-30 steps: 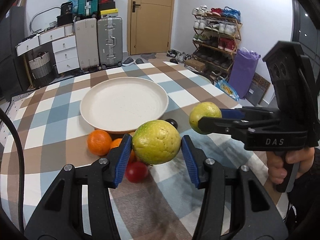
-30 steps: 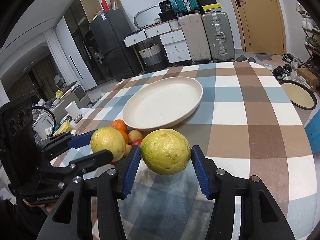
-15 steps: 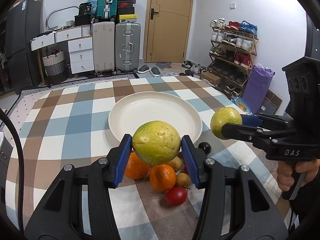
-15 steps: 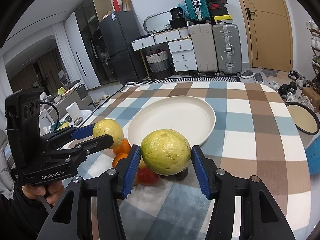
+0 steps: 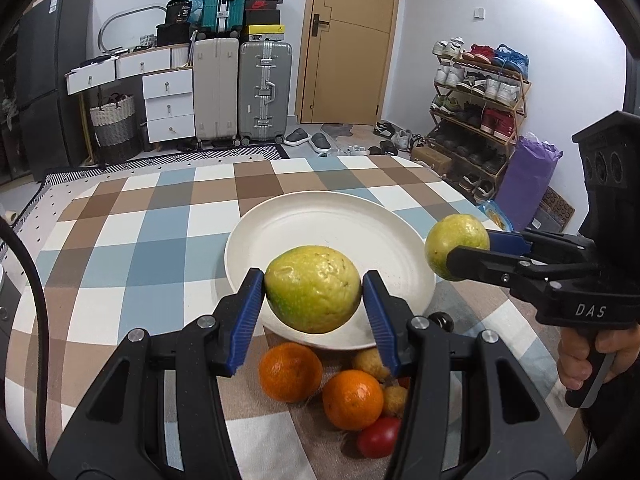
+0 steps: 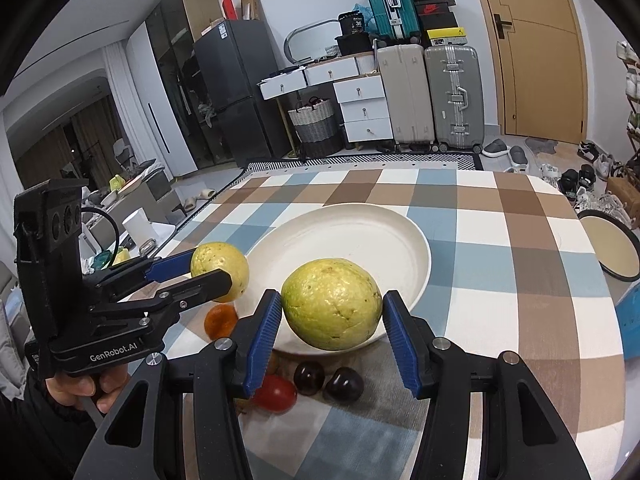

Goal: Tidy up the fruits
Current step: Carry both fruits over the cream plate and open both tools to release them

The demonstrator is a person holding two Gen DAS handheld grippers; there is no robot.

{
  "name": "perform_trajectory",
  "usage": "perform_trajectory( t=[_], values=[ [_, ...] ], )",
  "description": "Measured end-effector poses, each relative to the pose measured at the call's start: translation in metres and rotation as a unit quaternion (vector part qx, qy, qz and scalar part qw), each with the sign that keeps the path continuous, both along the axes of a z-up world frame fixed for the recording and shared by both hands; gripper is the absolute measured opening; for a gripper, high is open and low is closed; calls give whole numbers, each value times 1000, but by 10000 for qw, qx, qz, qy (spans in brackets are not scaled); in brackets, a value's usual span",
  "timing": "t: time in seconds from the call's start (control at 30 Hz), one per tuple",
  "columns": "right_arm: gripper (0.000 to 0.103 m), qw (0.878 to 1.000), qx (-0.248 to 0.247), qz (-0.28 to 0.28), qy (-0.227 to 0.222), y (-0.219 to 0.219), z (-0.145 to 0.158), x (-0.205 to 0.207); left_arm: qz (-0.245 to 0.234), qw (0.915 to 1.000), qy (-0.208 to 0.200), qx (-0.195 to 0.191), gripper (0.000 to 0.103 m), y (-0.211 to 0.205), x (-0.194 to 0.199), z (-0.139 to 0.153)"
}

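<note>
While both part-open, each gripper (image 5: 313,294) (image 6: 331,310) clamps a guava (image 5: 313,295) (image 6: 331,305).

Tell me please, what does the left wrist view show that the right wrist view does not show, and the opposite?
Only the left wrist view: a second orange, two small yellowish fruits and a shoe rack.

Only the right wrist view: two dark cherries, a black refrigerator and a dark-rimmed round tray at the right edge.

Both: the white plate, one yellow-green fruit clamped in the left gripper, another in the right gripper, a red tomato, suitcases and the checked tablecloth.
</note>
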State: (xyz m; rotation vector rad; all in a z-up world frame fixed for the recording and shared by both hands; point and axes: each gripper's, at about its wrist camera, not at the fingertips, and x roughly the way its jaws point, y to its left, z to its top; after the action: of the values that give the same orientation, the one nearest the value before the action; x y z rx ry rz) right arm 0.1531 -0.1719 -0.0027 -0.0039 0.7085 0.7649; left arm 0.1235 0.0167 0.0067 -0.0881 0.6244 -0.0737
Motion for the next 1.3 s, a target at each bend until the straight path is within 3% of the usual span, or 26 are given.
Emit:
perform_trajectory(
  t=[0.53, 1.2, 1.3],
  values=[
    [54, 9996, -233, -72, 143, 17, -26, 20, 82, 9999, 104, -35, 48, 6, 30, -23],
    [54, 9992, -361, -58, 175, 24, -35, 25, -21, 9998, 197, 86, 48, 1, 35, -35],
    [54, 9991, -368, -51, 209, 24, -35, 25, -78, 9997, 189, 119, 41, -2, 35, -35]
  ],
)
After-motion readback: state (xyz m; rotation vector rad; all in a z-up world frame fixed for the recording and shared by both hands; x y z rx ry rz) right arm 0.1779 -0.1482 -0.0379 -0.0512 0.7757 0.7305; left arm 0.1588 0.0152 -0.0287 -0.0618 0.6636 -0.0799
